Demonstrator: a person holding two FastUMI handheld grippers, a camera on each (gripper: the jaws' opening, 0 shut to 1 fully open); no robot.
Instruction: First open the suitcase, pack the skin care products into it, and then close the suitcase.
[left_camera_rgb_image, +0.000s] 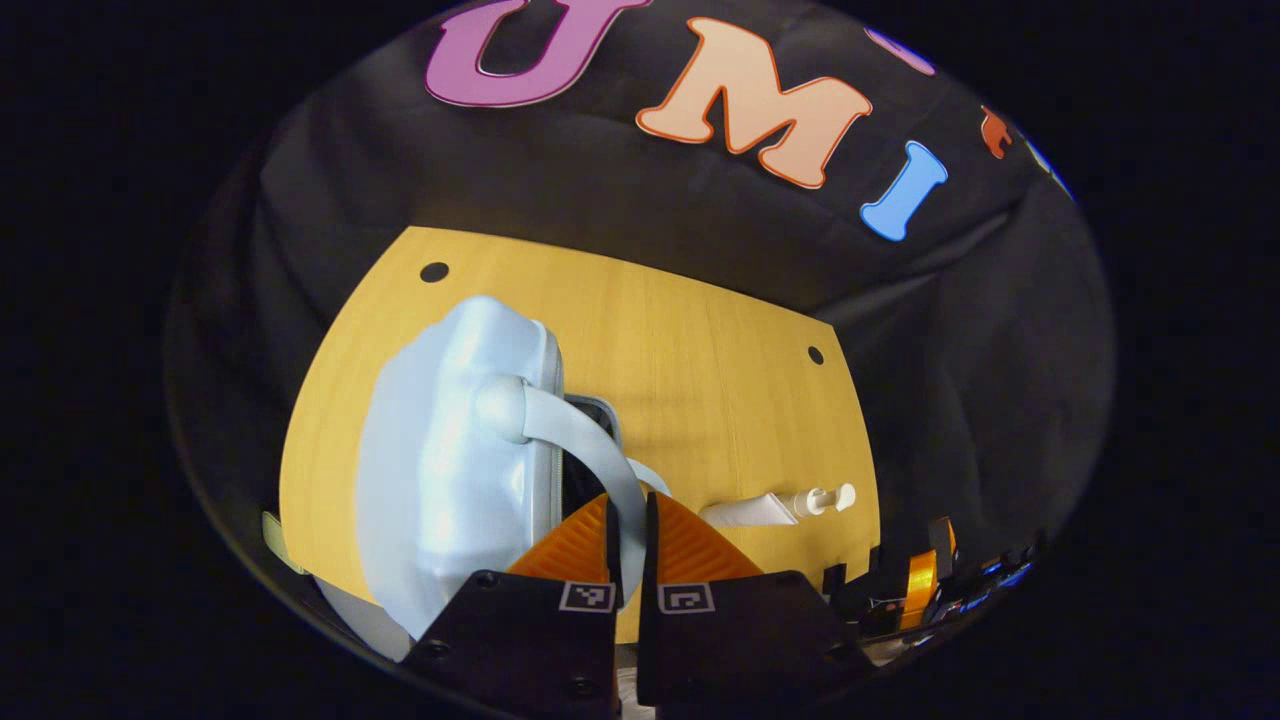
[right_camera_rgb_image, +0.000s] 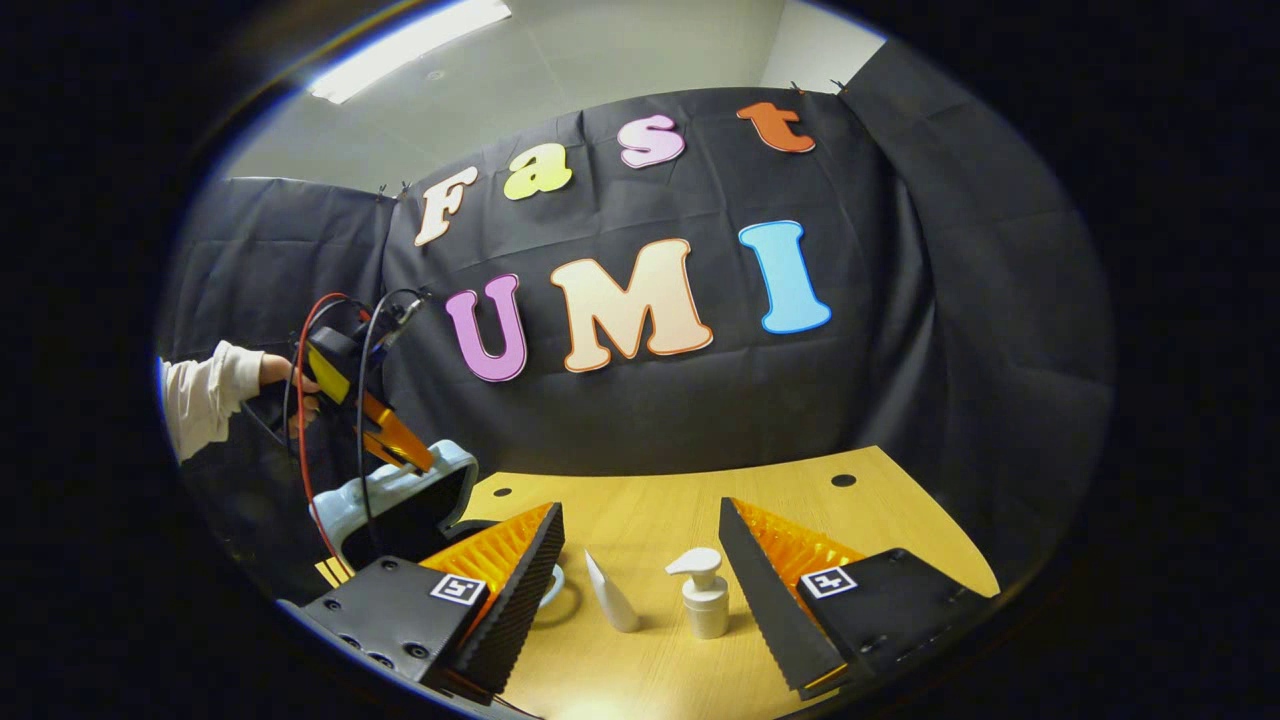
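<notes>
1. One table (right_camera_rgb_image: 900, 520), wooden, with round holes near its far corners, carries everything
2. One suitcase (left_camera_rgb_image: 440, 470), pale blue, stands by the table's left edge; in the left gripper view its lid is lifted and a dark gap shows along the zip side. In the right gripper view it sits near the table's far left corner with its dark inside showing (right_camera_rgb_image: 400, 505)
3. Two tools: the left tool (left_camera_rgb_image: 630, 530) has its fingers drawn nearly together on the suitcase's pale strap handle (left_camera_rgb_image: 590, 440), which runs down between them. The right tool (right_camera_rgb_image: 640, 560) stands wide apart, low over the near edge of the table, holding nothing and touching nothing
4. Two skin care products: one white pump bottle (right_camera_rgb_image: 703, 595) standing upright and one white tube (right_camera_rgb_image: 612, 592) just beside it, both on the table between the right tool's fingers but apart from them
5. The right gripper view gives the left tool from afar (right_camera_rgb_image: 395, 440), at the suitcase's top, held by a hand (right_camera_rgb_image: 280, 375) in a light sleeve; the left gripper view gives the tube (left_camera_rgb_image: 750, 512) and pump bottle (left_camera_rgb_image: 825, 498) close together near the table's right edge
</notes>
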